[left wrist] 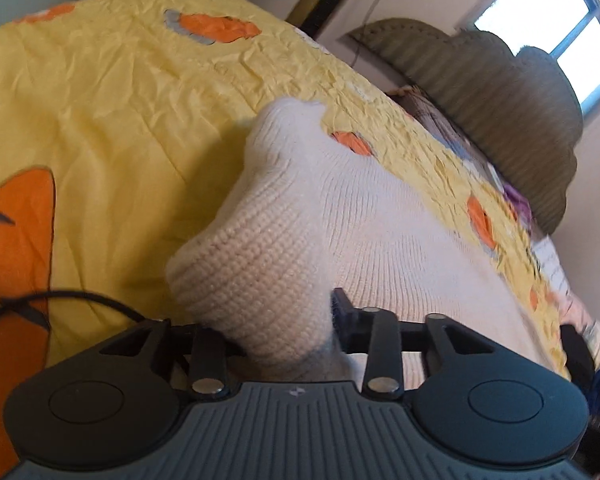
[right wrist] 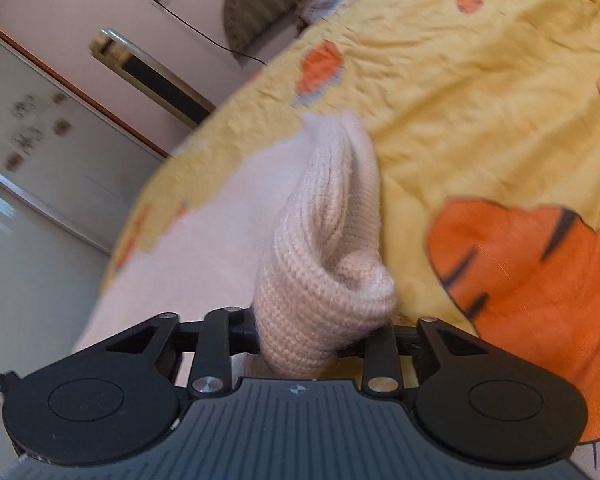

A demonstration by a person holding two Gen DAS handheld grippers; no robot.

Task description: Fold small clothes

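As each gripper [left wrist: 288, 320] [right wrist: 300, 328] pinches, sweater [left wrist: 300, 208] between

We see open yellow bedspread [left wrist: 112, 128] left of the bunched cream knit garment [left wrist: 284, 216], which fills the space ahead of the left gripper [left wrist: 284, 344]. The grey-green headboard [left wrist: 512, 108] blocks the far right.

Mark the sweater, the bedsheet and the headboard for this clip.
sweater [left wrist: 260, 240]: left wrist view, on the knit fold held up.
bedsheet [left wrist: 112, 120]: left wrist view, on bare yellow cloth.
headboard [left wrist: 500, 84]: left wrist view, on its ribbed padding.
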